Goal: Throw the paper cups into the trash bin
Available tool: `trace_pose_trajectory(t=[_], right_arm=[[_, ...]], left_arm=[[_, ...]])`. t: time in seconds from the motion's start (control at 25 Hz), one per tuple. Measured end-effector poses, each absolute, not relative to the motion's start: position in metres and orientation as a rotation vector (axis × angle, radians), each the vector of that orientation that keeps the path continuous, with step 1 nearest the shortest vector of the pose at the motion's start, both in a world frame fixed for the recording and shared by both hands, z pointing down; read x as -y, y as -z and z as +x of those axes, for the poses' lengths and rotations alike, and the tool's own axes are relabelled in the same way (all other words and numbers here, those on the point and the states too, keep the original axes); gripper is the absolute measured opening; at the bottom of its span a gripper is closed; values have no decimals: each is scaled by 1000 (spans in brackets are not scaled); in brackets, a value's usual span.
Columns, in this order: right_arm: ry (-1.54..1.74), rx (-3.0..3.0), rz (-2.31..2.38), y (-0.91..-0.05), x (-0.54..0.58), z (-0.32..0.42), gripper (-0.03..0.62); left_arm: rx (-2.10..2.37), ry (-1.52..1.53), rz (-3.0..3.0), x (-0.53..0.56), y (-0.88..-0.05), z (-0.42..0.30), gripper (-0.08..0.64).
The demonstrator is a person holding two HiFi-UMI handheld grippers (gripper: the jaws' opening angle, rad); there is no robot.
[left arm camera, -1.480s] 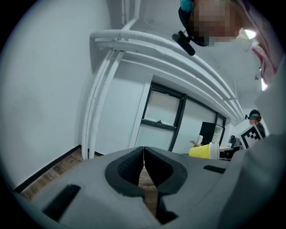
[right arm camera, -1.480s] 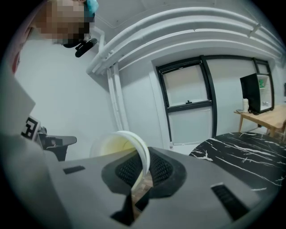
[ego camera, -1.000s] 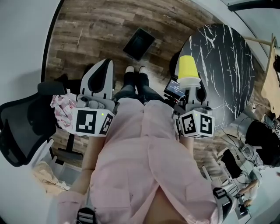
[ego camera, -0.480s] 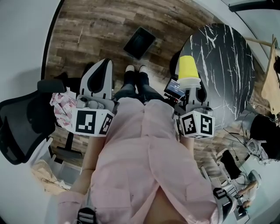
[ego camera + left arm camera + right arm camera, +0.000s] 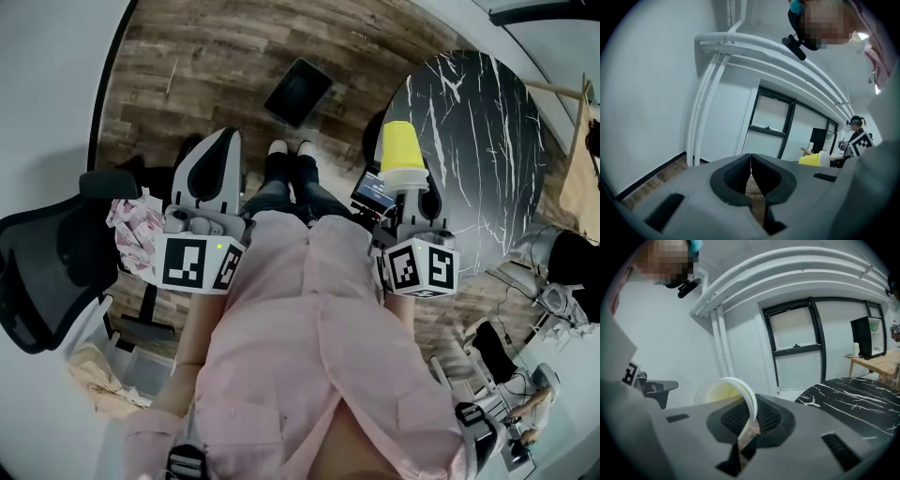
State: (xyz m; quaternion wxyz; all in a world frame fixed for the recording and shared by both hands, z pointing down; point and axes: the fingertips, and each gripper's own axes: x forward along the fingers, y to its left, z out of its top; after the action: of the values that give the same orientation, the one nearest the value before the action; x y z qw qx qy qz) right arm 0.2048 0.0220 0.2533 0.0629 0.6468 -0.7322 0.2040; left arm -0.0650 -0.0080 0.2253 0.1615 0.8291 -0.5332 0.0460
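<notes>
My right gripper [image 5: 405, 190] is shut on the rim of a yellow paper cup [image 5: 402, 154], held upside down in the head view beside the black marble table [image 5: 487, 141]. In the right gripper view the cup [image 5: 725, 397] shows its open mouth, with its wall pinched between the pads. The cup also shows small and yellow [image 5: 812, 159] in the left gripper view. My left gripper [image 5: 213, 161] is shut with nothing between its jaws [image 5: 751, 176]. A dark rectangular trash bin [image 5: 297, 92] stands on the wooden floor ahead of the person's feet.
A black office chair [image 5: 47, 272] stands at the left, with crumpled pink-and-white paper [image 5: 131, 230] by it. A wooden desk with a monitor [image 5: 869, 345] lies beyond the marble table [image 5: 853, 397]. Another person [image 5: 857, 136] stands far off.
</notes>
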Motion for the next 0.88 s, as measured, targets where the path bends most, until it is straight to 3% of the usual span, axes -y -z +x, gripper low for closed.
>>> trace_pose_trajectory(t=[0.88], right_arm=[[-531, 2267, 1637, -293, 23, 157, 40]], left_arm=[[1561, -201, 2285, 0, -260, -78, 18]])
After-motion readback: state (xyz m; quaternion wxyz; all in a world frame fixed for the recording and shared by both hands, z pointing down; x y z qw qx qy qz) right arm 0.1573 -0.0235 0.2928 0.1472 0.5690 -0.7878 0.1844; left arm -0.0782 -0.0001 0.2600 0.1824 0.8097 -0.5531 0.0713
